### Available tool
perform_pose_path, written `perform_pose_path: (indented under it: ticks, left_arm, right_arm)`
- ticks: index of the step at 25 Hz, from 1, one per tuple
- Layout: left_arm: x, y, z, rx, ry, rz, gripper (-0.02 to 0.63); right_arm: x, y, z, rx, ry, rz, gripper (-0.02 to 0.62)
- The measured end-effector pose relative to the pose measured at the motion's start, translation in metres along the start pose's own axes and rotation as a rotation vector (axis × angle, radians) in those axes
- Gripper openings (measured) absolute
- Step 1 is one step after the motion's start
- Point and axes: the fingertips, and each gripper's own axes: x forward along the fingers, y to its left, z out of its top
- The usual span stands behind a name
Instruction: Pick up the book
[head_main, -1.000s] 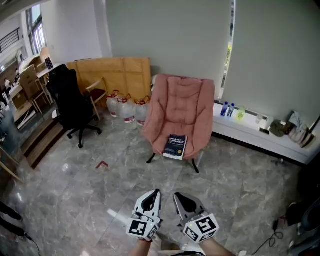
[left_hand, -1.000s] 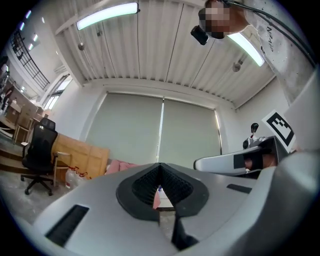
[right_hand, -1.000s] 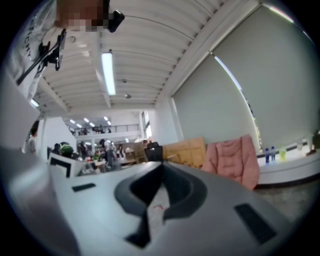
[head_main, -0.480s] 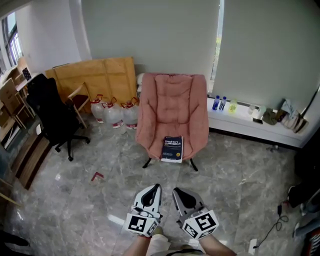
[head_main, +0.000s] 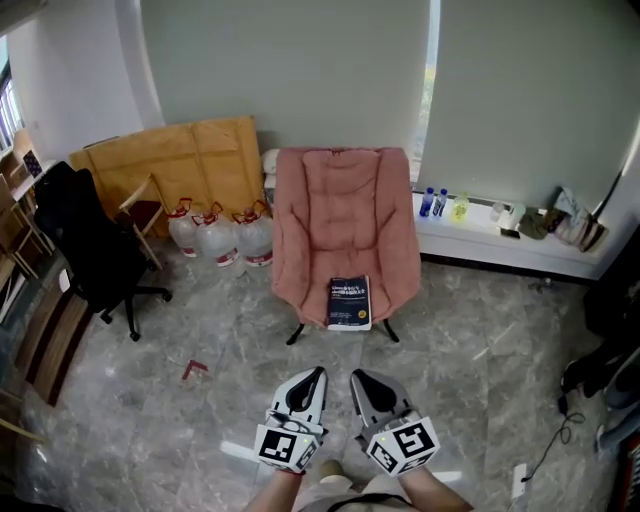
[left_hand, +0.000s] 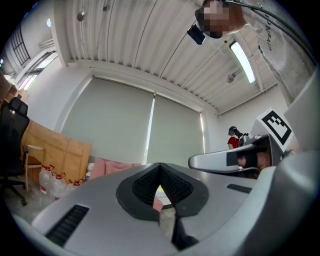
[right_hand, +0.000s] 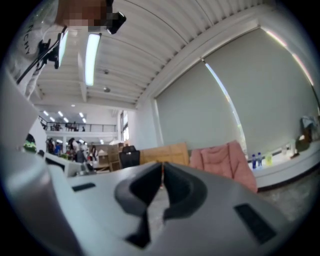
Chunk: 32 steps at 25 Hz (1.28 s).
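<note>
Ana: Since a second ago the pink chair (head_main: 345, 215) has slid toward the middle of the head view and looks nearer, while the black office chair (head_main: 85, 250) has drifted to the left edge.
Ben: And the book (head_main: 349, 302)?
Ana: It has a dark blue cover and lies face up on the pink chair's seat, right at the front edge. Nothing touches it.
Ben: Where are the claws?
Ana: The left claw (head_main: 314, 373) and the right claw (head_main: 358, 376) sit side by side at the bottom of the head view. They are over the grey stone floor (head_main: 480, 350), well apart from the book and pointing toward it.
Ben: Spread or pressed together?
Ana: Both are pressed together. Each gripper view shows the dark pads meeting at the tip with nothing between them.
Ben: Anything else near the chair?
Ana: Water jugs (head_main: 215, 238) with red handles stand on the floor just left of it, in front of a brown board (head_main: 175, 160) leaning on the wall. Small bottles (head_main: 440, 203) stand on the low white ledge (head_main: 500, 242) to its right.
</note>
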Motion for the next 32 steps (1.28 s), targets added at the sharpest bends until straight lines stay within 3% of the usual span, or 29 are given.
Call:
perform_pose_path:
  ticks: [9, 15, 19, 26, 32]
  left_arm:
    - [0.013, 0.015, -0.016, -0.047, 0.019, -0.054, 0.017]
    - [0.018, 0.037, -0.024, -0.037, 0.021, -0.03, 0.016]
    - [0.029, 0.062, -0.029, -0.047, 0.036, -0.004, 0.016]
    - [0.079, 0.091, -0.03, -0.034, 0.029, -0.029, 0.016]
    - [0.119, 0.104, -0.043, -0.062, 0.057, -0.078, 0.017]
  right_arm:
    - [0.022, -0.003, -0.014, -0.005, 0.038, -0.031, 0.014]
    - [0.042, -0.029, -0.024, 0.018, 0.053, -0.063, 0.014]
    - [0.067, -0.033, -0.021, 0.011, 0.046, -0.035, 0.014]
    - [0.113, -0.047, -0.016, -0.001, 0.052, 0.01, 0.014]
    - [0.142, -0.076, -0.023, 0.017, 0.075, -0.003, 0.014]
